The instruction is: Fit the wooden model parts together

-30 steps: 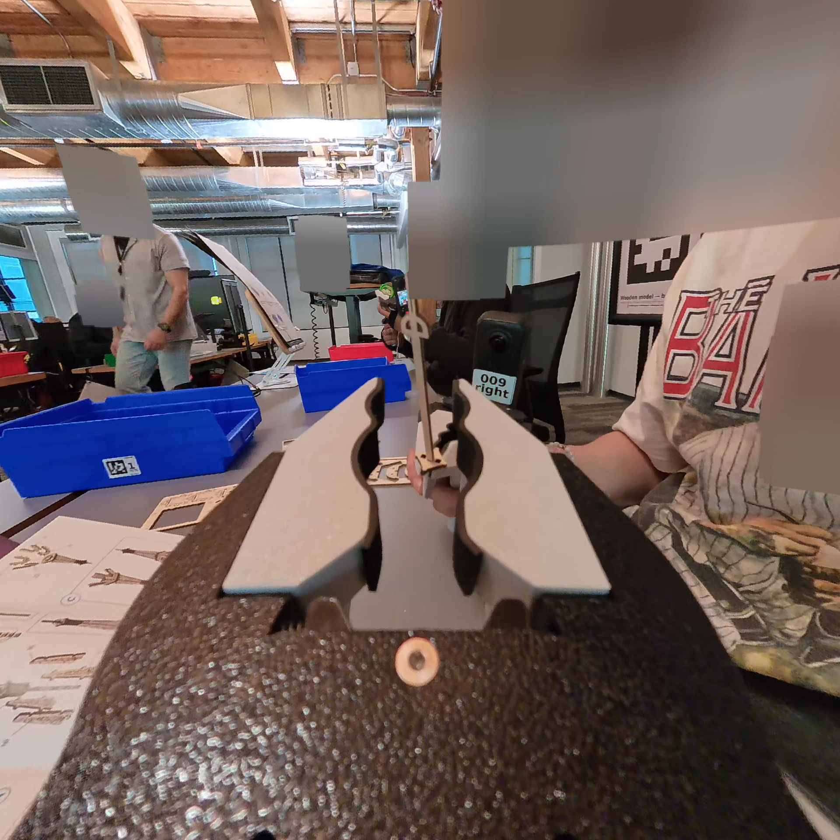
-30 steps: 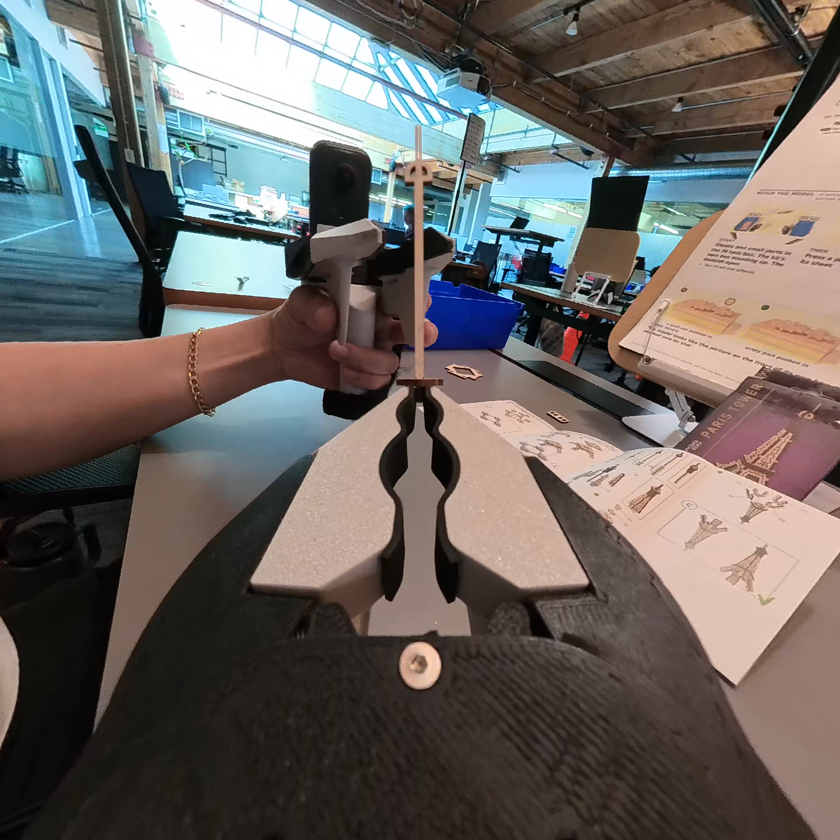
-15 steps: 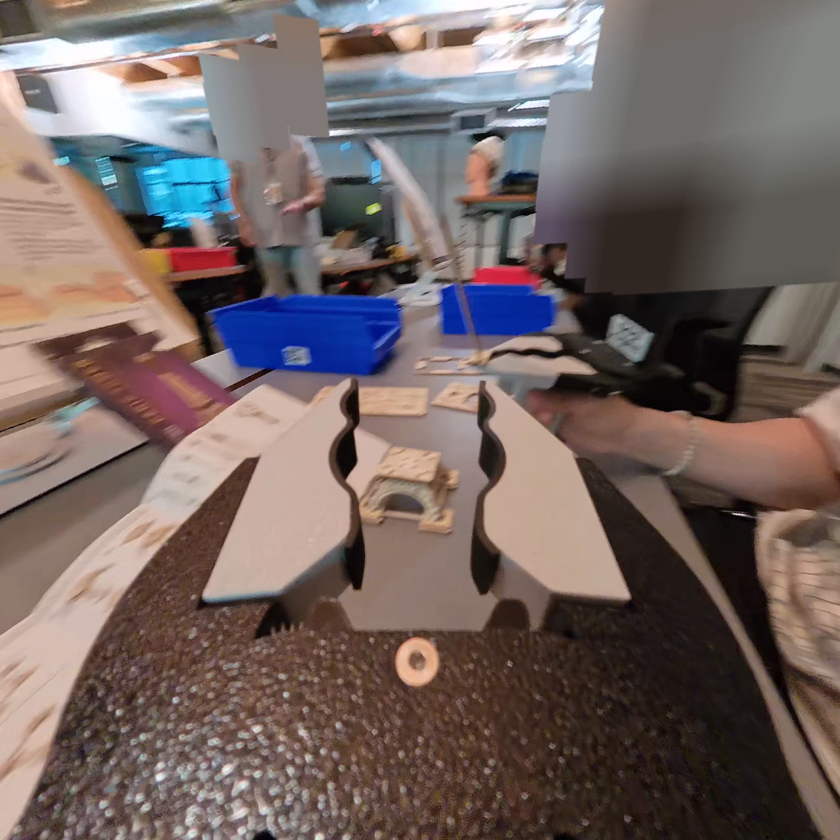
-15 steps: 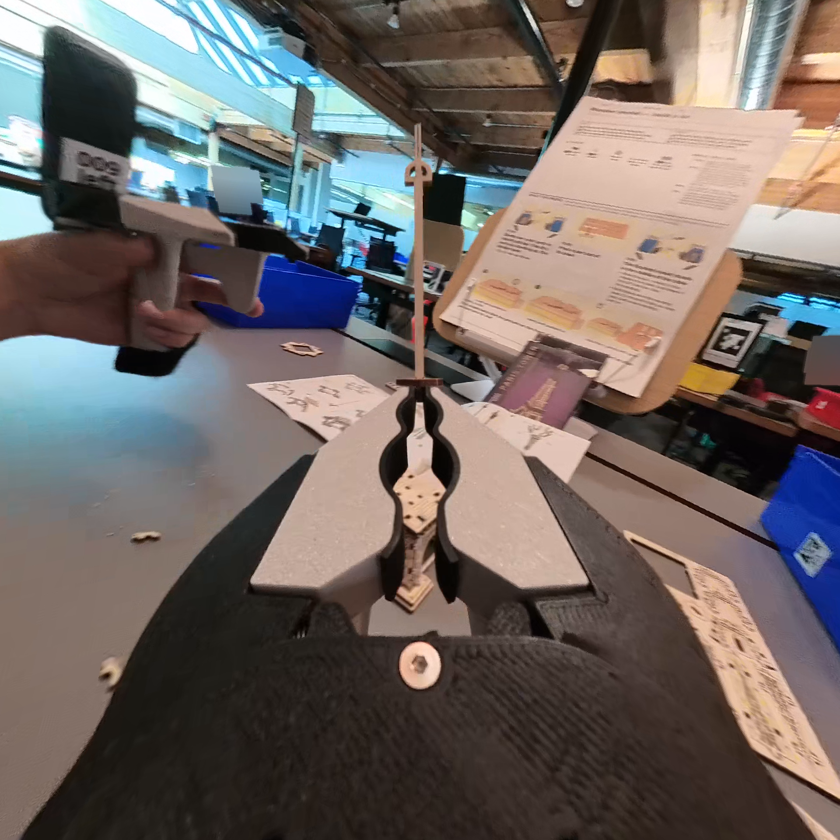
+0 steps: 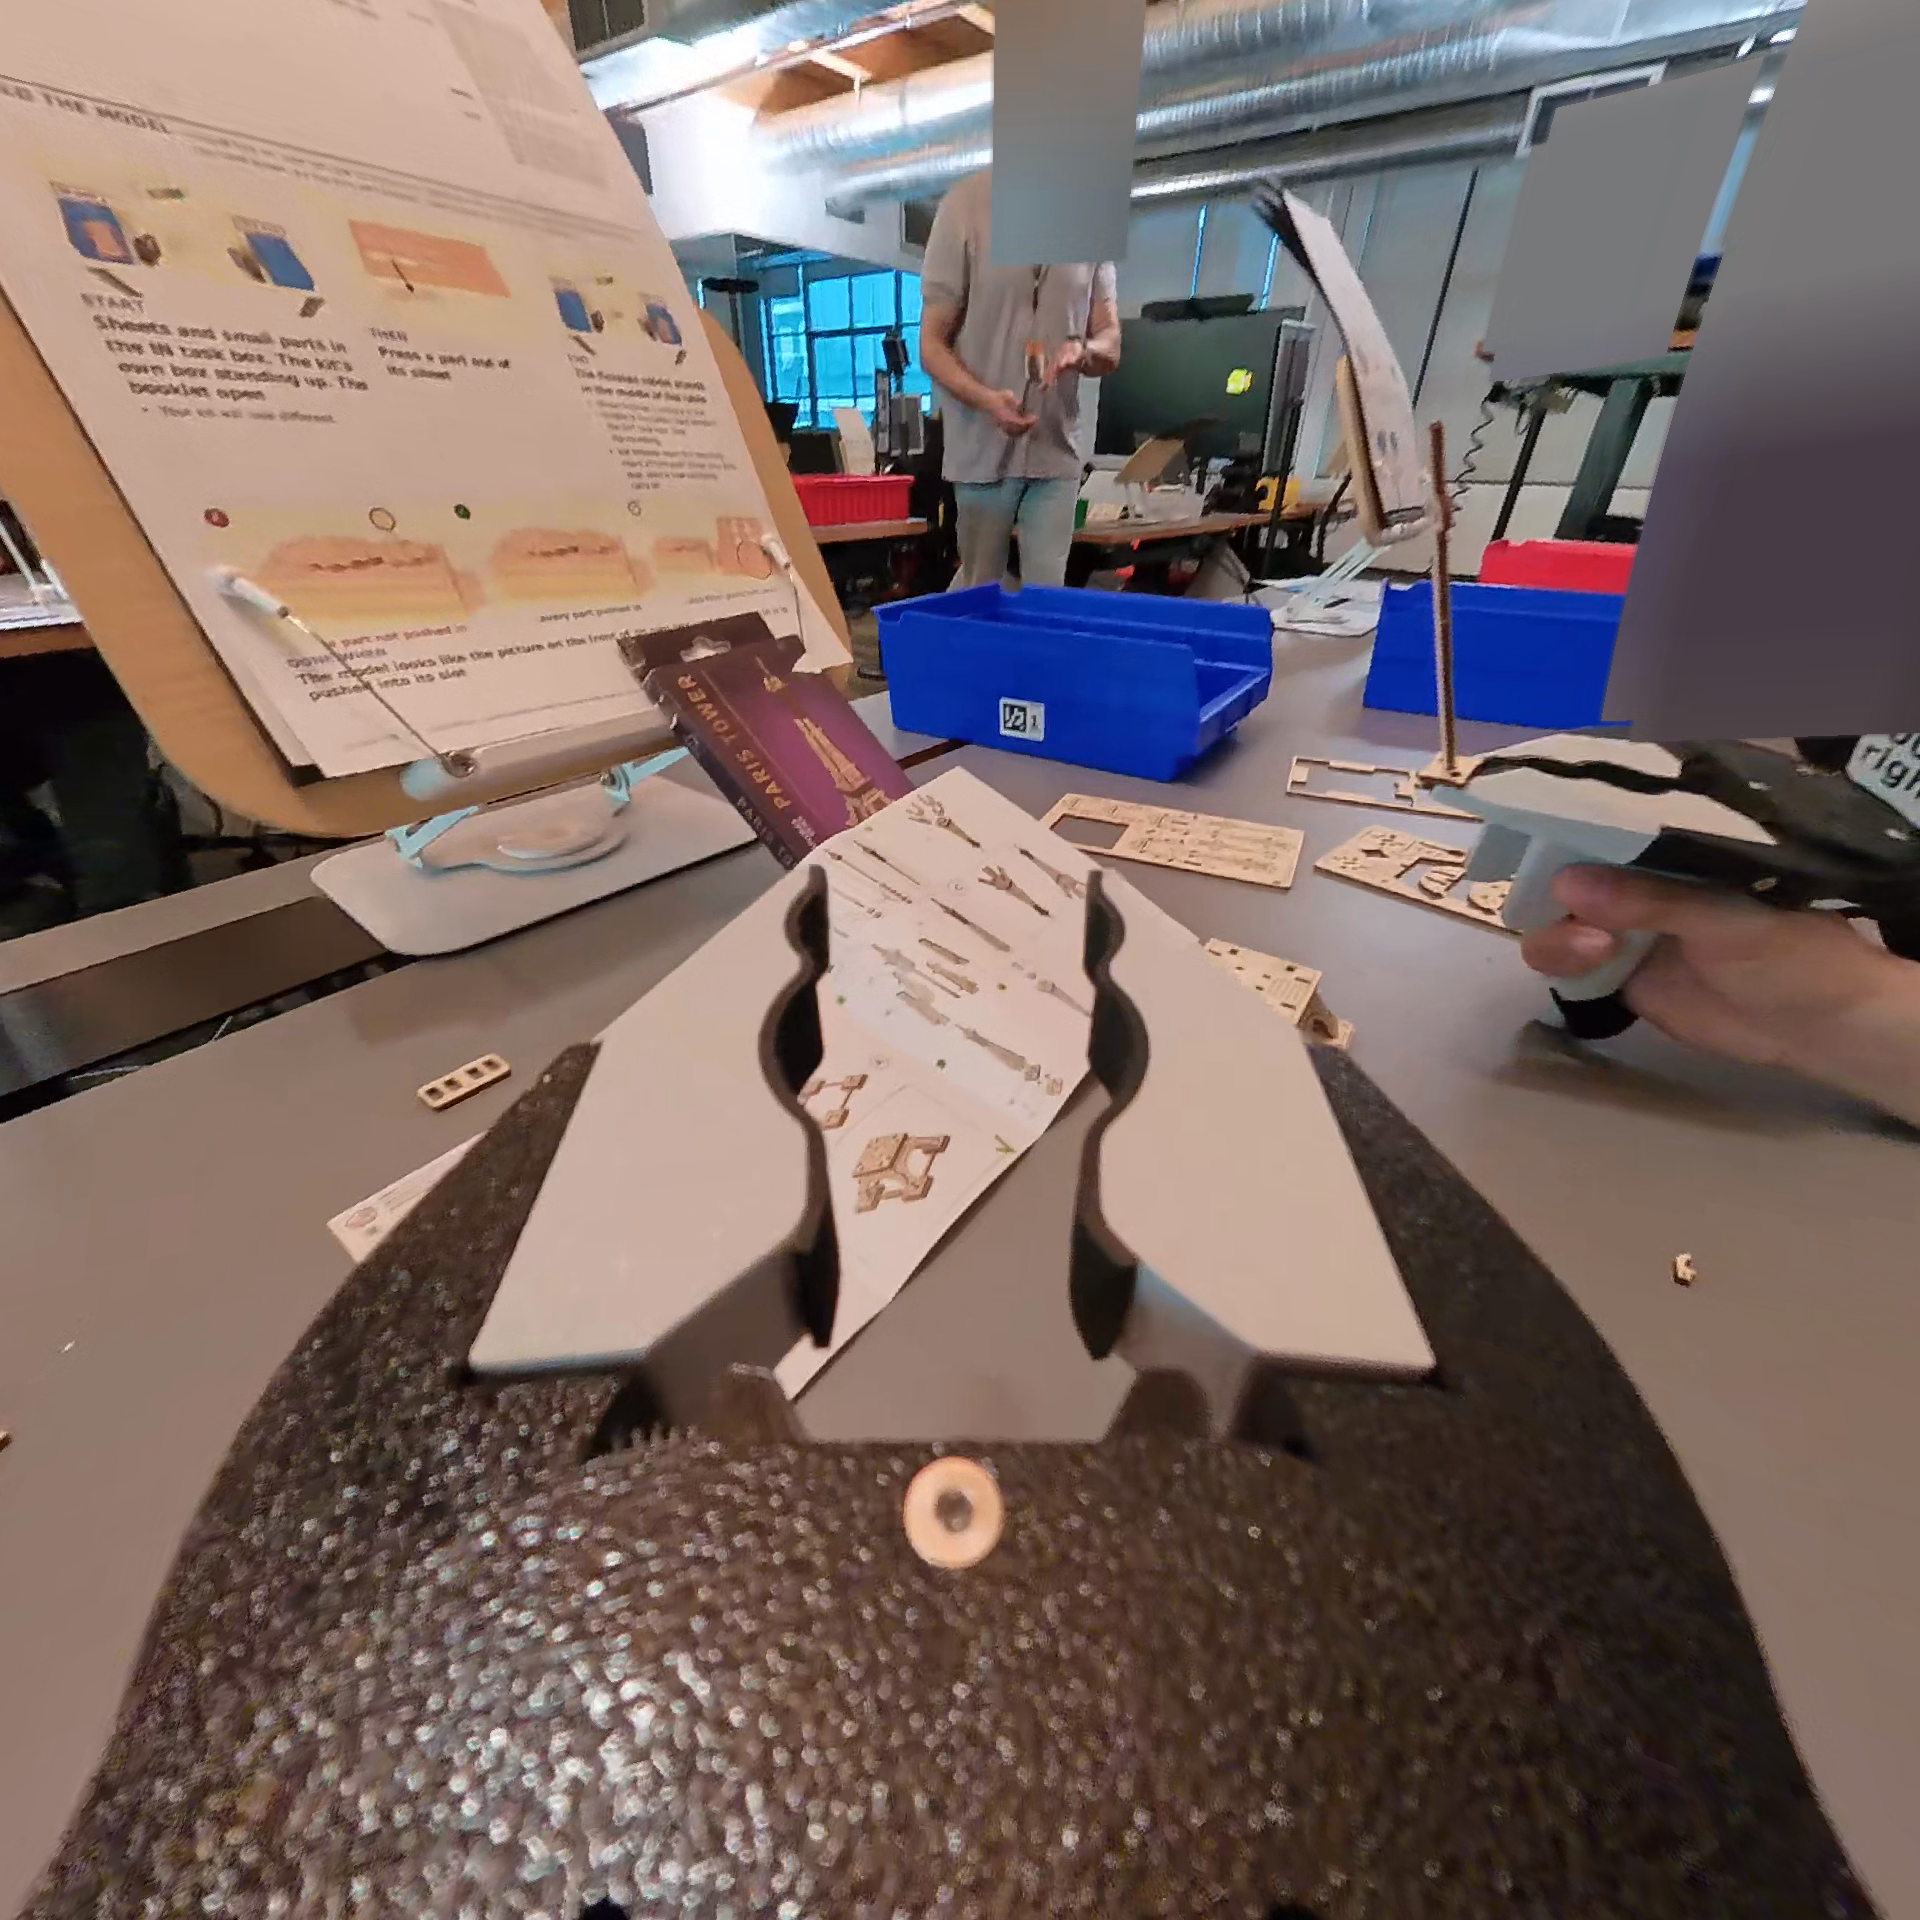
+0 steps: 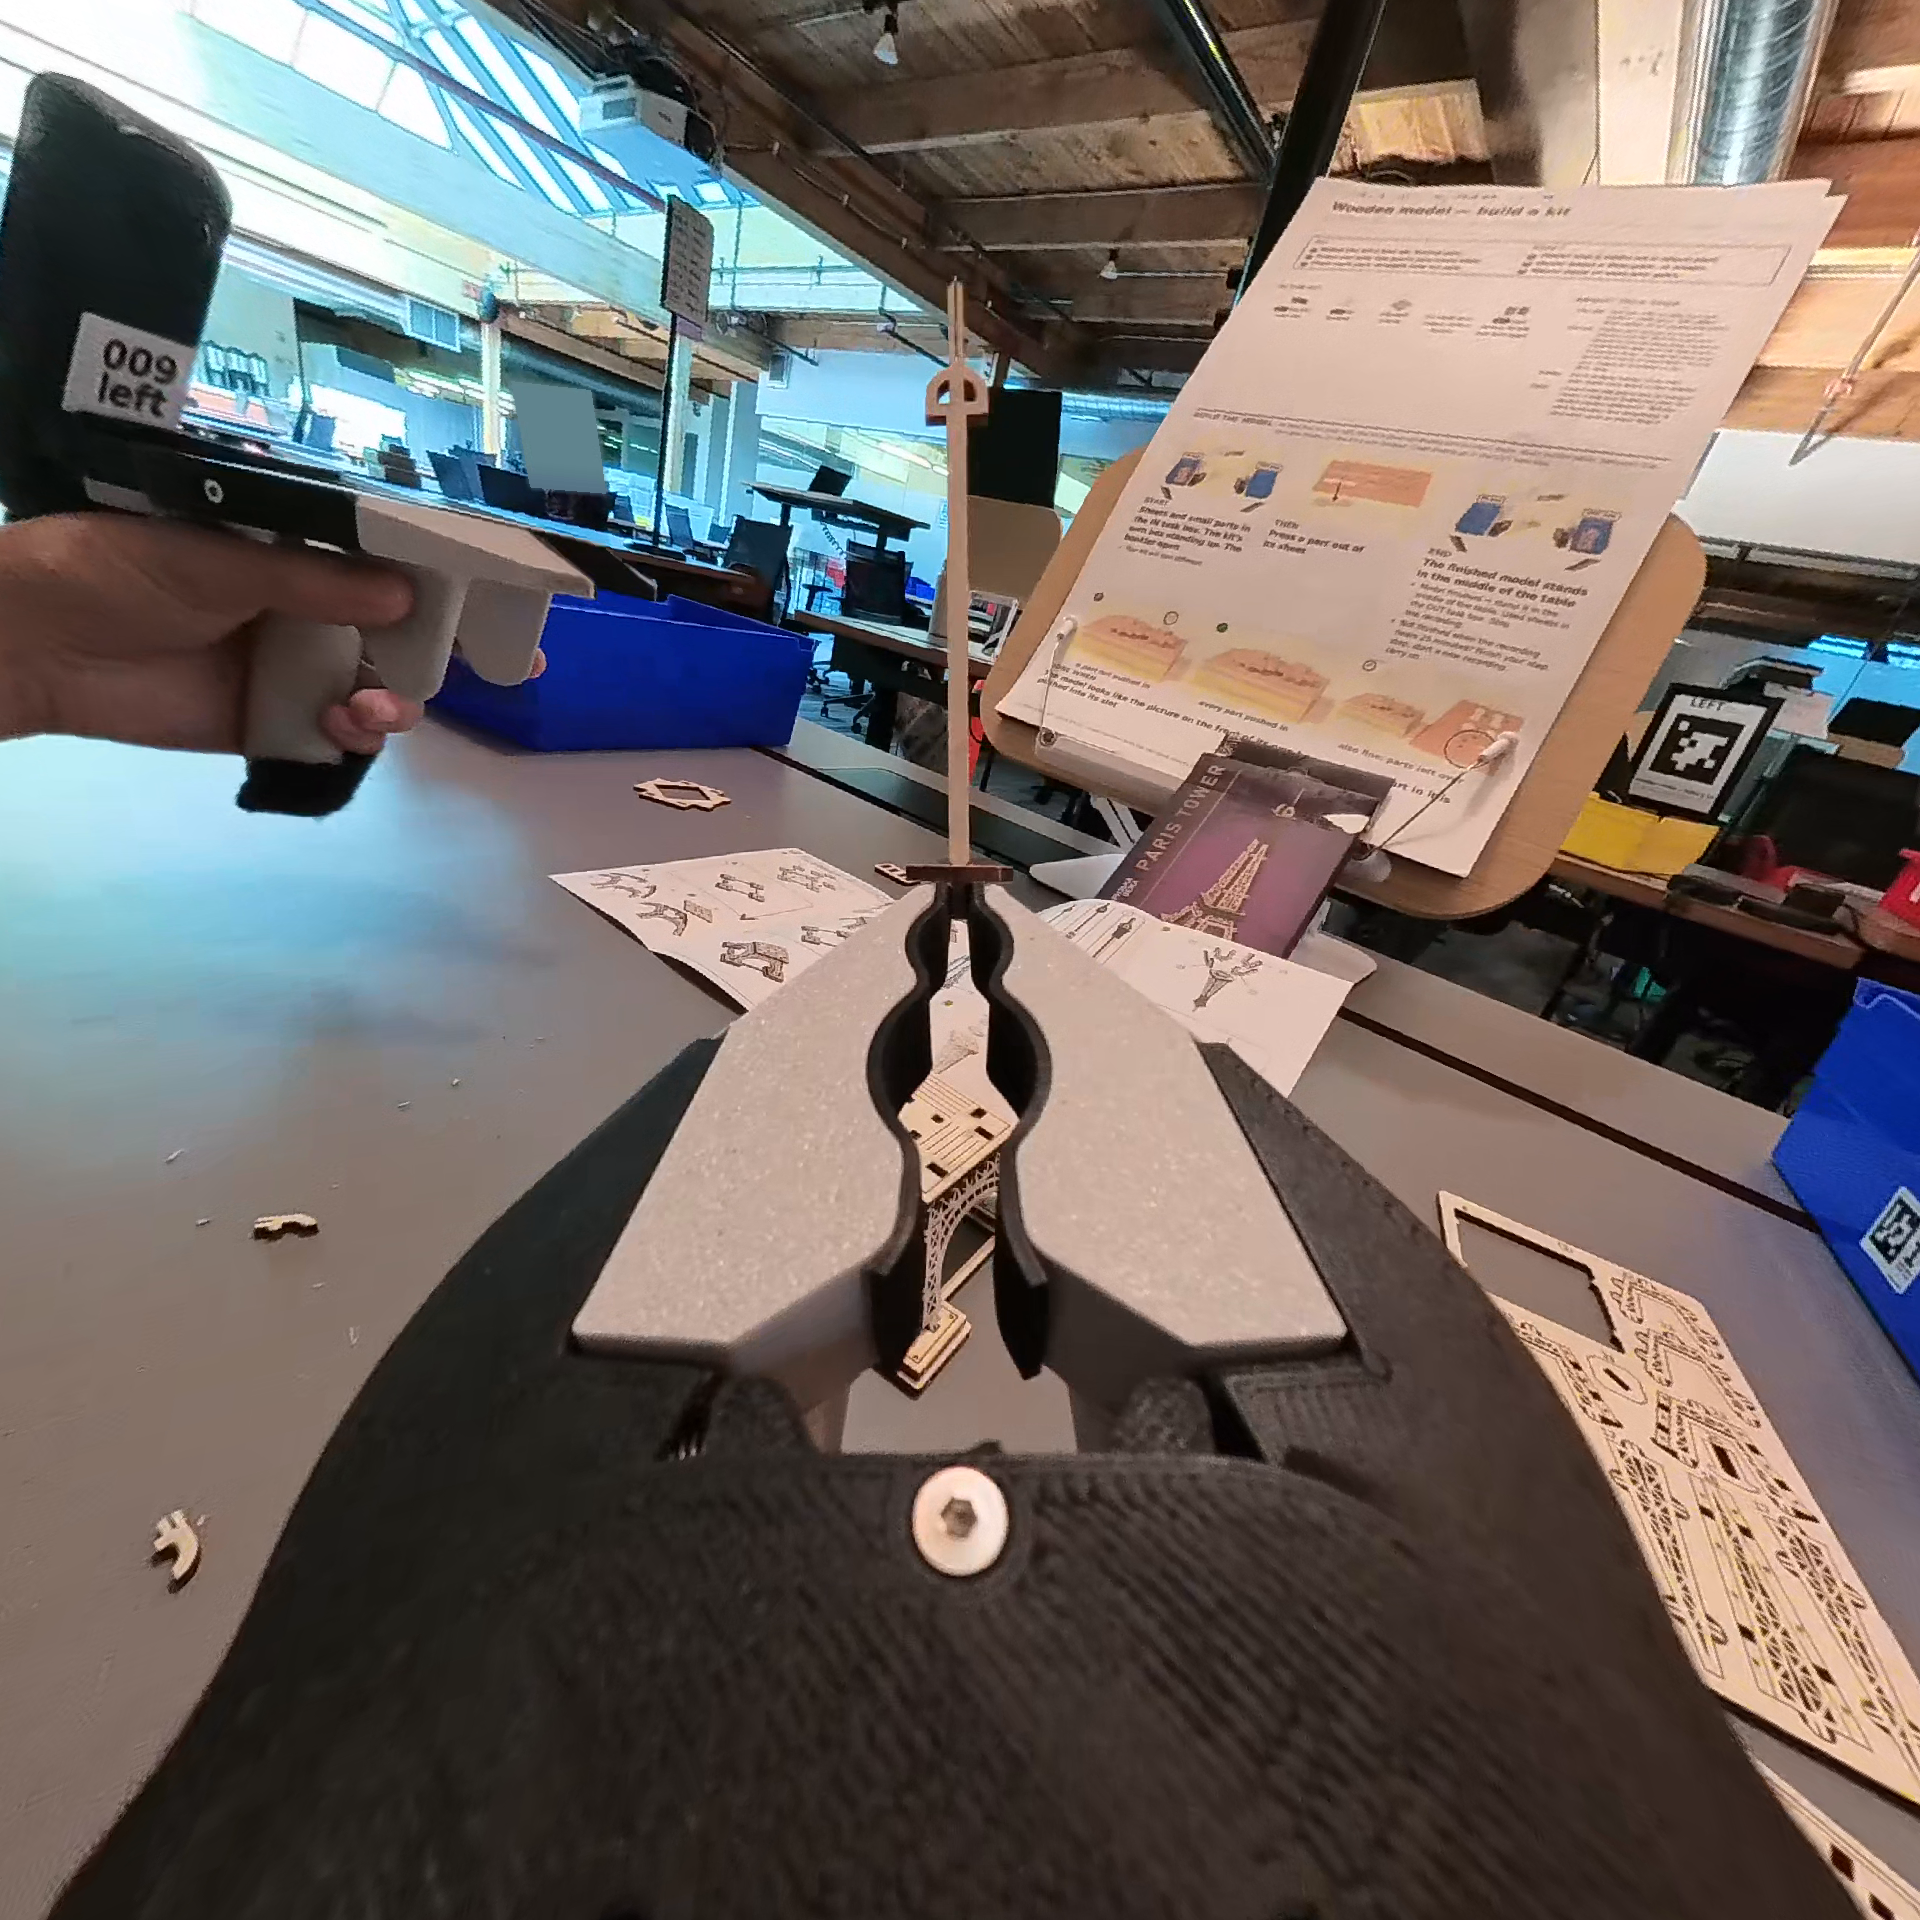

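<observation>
The right gripper (image 6: 958, 896) was clamped on the thin pale wooden spire piece (image 6: 958, 582), held upright above the small arched wooden tower base (image 6: 951, 1195) on the grey table (image 6: 312, 1039). The left gripper (image 5: 951, 914) hung spread apart and empty over the printed instruction sheet (image 5: 940, 997). Such a slender spire looked likely to snap or tilt off its slot if pressed down crooked.

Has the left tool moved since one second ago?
Yes. The left tool swung away from the spire, toward the document stand, and now hangs open over the booklet.
</observation>
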`<state>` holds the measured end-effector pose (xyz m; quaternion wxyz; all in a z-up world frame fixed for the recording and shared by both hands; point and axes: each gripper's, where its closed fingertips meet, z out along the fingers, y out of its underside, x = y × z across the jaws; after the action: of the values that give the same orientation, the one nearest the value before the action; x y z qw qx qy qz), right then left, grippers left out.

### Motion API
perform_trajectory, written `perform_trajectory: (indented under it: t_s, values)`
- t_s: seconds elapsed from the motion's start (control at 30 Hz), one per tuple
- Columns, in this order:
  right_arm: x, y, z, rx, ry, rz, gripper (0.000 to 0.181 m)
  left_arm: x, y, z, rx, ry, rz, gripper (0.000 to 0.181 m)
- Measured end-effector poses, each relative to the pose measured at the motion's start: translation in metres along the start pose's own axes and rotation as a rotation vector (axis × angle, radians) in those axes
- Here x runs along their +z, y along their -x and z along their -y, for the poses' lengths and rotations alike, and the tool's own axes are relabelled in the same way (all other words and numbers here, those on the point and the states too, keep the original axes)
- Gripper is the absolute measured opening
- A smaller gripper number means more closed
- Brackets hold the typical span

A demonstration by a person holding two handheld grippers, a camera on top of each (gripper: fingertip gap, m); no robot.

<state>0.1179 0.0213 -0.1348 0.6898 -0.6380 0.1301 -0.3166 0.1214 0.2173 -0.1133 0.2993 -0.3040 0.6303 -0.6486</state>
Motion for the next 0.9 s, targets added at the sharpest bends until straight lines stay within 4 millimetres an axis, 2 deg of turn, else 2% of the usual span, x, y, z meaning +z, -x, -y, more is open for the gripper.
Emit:
perform_trajectory:
  t_s: [0.3,0.37,0.47,0.63,0.73,0.9]
  values:
    - [0.002,0.001,-0.003,0.018,0.02,0.025,0.0,0.006,-0.012,-0.01,0.078,0.064,-0.048,0.039]
    - [0.003,0.005,-0.004,0.009,0.031,0.044,0.0,0.008,-0.019,-0.009,0.082,0.066,-0.077,0.032]
    - [0.005,0.012,-0.008,0.018,0.065,0.082,0.0,0.01,-0.038,-0.001,0.057,0.023,-0.18,0.023]
    - [0.004,0.034,-0.015,0.047,0.139,0.214,0.0,0.011,-0.068,0.008,0.03,-0.018,-0.328,0.033]
    - [-0.001,0.047,-0.016,-0.007,0.194,0.279,0.0,0.009,-0.085,0.007,0.087,0.007,-0.395,0.04]
    - [-0.016,0.065,-0.016,-0.131,0.278,0.41,0.0,0.0,-0.116,0.004,0.251,0.061,-0.509,0.037]
